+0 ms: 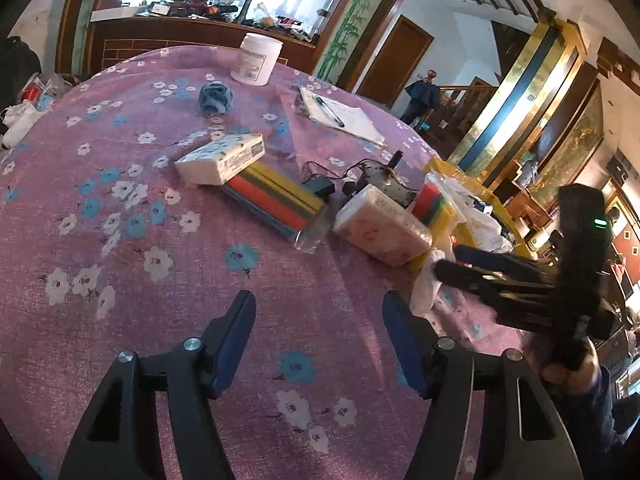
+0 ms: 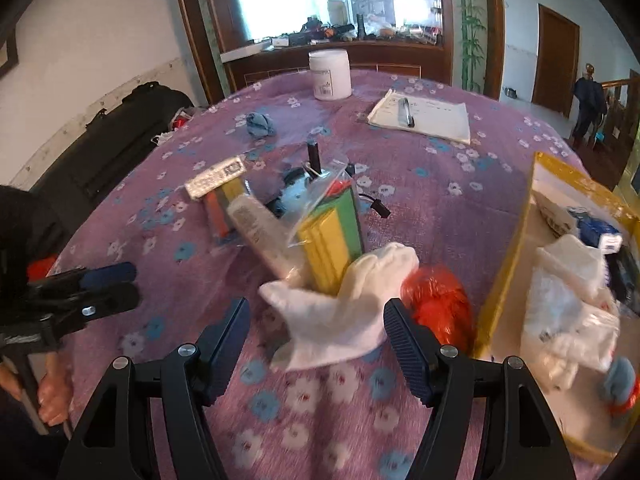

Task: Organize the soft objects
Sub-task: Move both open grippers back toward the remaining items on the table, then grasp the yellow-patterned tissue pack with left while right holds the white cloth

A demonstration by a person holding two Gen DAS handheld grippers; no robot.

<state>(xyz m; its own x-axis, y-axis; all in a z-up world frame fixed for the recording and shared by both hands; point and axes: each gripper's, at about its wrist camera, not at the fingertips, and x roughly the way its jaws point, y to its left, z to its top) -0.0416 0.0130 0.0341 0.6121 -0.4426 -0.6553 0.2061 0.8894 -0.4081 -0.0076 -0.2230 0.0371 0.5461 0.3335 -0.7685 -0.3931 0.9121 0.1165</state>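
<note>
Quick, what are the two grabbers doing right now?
Left gripper: open, holding nothing.
Right gripper: open, holding nothing, the white cloth just ahead of its fingers.

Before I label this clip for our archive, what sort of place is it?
Most likely a lived-in home's dining or sitting room: a round table under a purple floral tablecloth, a dark wooden door, and a wooden staircase beside decorative painted wall panels.

Two fisheye views look steeply down along their claws, close over the flowered worktop (image 1: 120, 240), facing the far window. Both share the white jar (image 1: 257, 59), the notepad (image 2: 424, 114) and the sponge packs (image 1: 276, 196).
</note>
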